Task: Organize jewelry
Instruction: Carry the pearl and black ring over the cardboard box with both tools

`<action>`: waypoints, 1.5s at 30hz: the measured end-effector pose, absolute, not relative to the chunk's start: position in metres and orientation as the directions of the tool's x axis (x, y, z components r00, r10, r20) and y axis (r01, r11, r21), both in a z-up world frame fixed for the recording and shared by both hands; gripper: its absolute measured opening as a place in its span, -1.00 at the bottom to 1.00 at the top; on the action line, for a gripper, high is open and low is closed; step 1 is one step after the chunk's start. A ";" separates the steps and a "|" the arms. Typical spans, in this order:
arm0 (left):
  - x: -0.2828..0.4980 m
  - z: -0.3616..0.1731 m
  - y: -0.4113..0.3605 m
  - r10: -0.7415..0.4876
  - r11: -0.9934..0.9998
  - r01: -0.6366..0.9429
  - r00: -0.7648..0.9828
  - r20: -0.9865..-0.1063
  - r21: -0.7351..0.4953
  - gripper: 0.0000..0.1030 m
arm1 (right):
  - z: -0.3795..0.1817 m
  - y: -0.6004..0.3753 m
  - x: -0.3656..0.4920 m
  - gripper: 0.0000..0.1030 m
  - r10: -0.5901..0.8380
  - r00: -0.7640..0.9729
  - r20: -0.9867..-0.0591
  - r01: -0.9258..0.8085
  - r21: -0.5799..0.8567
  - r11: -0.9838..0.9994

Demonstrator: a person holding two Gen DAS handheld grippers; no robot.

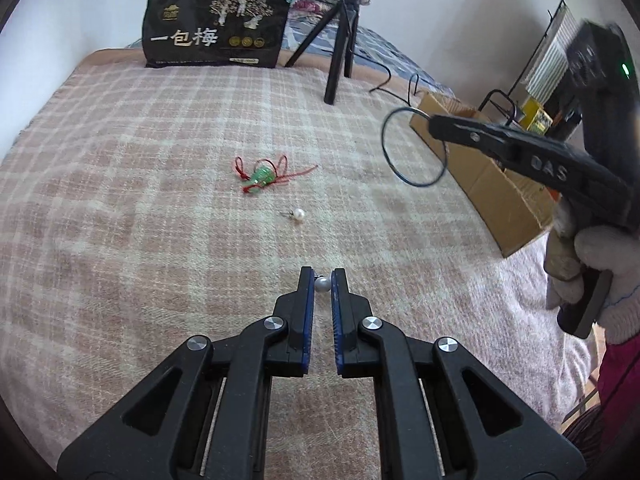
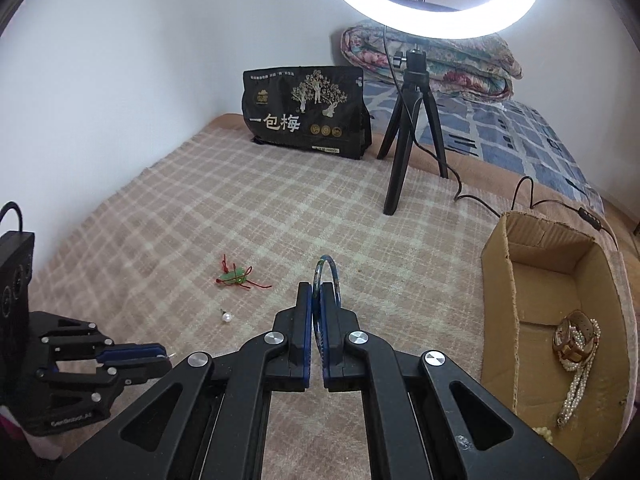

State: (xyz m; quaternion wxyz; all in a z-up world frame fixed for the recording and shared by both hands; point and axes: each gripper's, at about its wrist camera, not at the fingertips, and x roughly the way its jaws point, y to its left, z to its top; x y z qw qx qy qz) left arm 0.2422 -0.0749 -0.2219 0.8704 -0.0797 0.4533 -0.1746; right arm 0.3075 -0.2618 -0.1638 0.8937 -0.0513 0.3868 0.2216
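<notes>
Left tongs [image 1: 322, 282] pinching pearl earring [image 1: 322, 284], tripod [image 2: 412, 136] behind

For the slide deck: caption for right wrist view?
Right gripper holds bangle above plaid blanket, cardboard box alongside.

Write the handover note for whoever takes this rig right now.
Left gripper: jaws shut on a pearl earring, held above the blanket.
Right gripper: jaws shut on a thin bangle, also held up.
Box to the right: already holds a watch and a pearl necklace.
Left on the blanket: second pearl earring, green pendant on red cord.
Likely next: drop both held pieces in the box, then fetch the other two.
</notes>
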 end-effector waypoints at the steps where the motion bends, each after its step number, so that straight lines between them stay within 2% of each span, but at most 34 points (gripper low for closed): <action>1: 0.244 -0.219 -0.072 -0.381 0.924 0.226 0.532 -0.756 -0.307 -0.88 | -0.161 -0.262 0.305 -0.96 0.358 0.607 -0.709 -0.437 0.079 0.896; 11: 0.249 -0.197 -0.050 -0.406 0.911 0.189 0.572 -0.712 -0.368 -0.88 | -0.132 -0.281 0.281 -0.96 0.357 0.656 -0.665 -0.429 0.060 0.901; 19: 0.250 -0.170 -0.068 -0.432 0.900 0.242 0.599 -0.674 -0.362 -0.88 | -0.120 -0.317 0.264 -0.96 0.327 0.693 -0.643 -0.378 0.063 0.924; 32: 0.283 -0.144 -0.150 -0.504 0.863 0.365 0.586 -0.635 -0.349 -0.88 | -0.113 -0.387 0.240 -0.96 0.247 0.736 -0.630 -0.260 0.074 0.963; 45: 0.344 -0.119 -0.251 -0.530 0.839 0.463 0.571 -0.627 -0.286 -0.88 | -0.125 -0.436 0.243 -0.96 0.201 0.746 -0.635 -0.171 0.108 0.979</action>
